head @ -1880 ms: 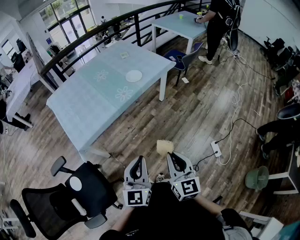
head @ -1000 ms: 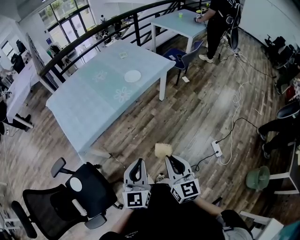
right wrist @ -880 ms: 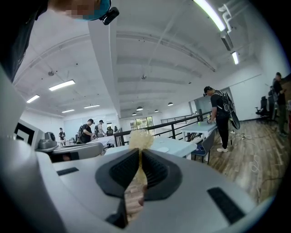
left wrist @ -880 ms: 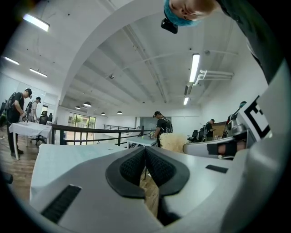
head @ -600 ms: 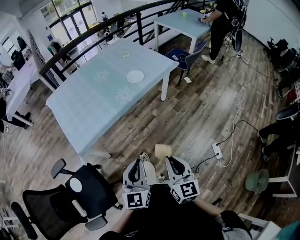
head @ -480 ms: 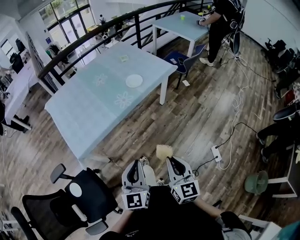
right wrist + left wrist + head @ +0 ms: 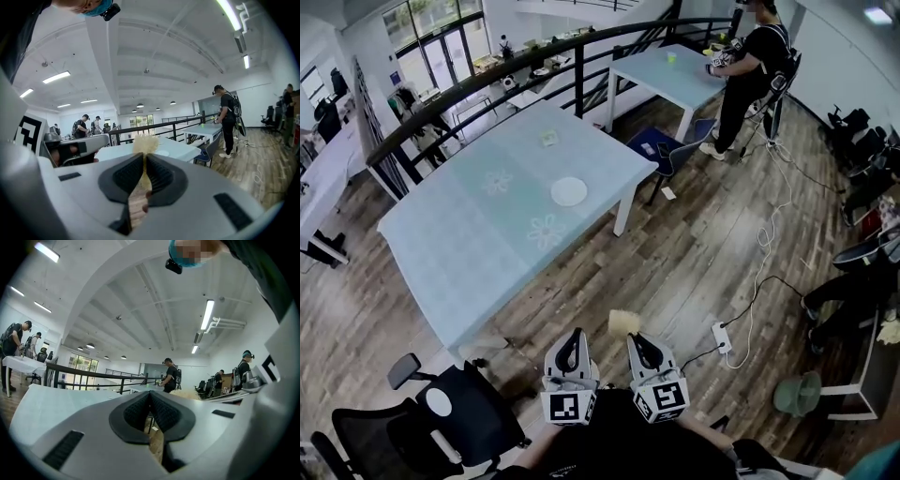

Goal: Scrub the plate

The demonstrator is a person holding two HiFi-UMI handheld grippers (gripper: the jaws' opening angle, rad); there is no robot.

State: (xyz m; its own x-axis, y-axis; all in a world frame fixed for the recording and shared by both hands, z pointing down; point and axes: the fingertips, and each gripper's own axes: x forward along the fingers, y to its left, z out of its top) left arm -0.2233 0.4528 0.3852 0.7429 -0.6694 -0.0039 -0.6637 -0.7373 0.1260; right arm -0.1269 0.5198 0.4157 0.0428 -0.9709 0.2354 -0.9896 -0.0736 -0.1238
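Note:
A white plate (image 7: 569, 191) lies on the far half of the pale blue table (image 7: 459, 234), well ahead of both grippers. Low in the head view, close to my body, my left gripper (image 7: 572, 345) is shut with nothing between its pads (image 7: 161, 412). Beside it, my right gripper (image 7: 637, 343) is shut on a scrubbing brush (image 7: 624, 322) whose pale yellow bristles (image 7: 144, 142) stick up past the fingertips. In the right gripper view the plate (image 7: 161, 153) shows as a thin white disc on the table beyond the bristles.
A black office chair (image 7: 441, 427) stands at my lower left. A power strip (image 7: 720, 337) with cables lies on the wood floor to the right, near a green bucket (image 7: 792, 394). A person (image 7: 745, 66) stands at a second table (image 7: 670, 70). A black railing (image 7: 487, 80) runs behind the tables.
The view has shifted over the floor, so the table and the plate sit a little lower and more to the left. Both grippers stay shut, and the brush stays in the right one.

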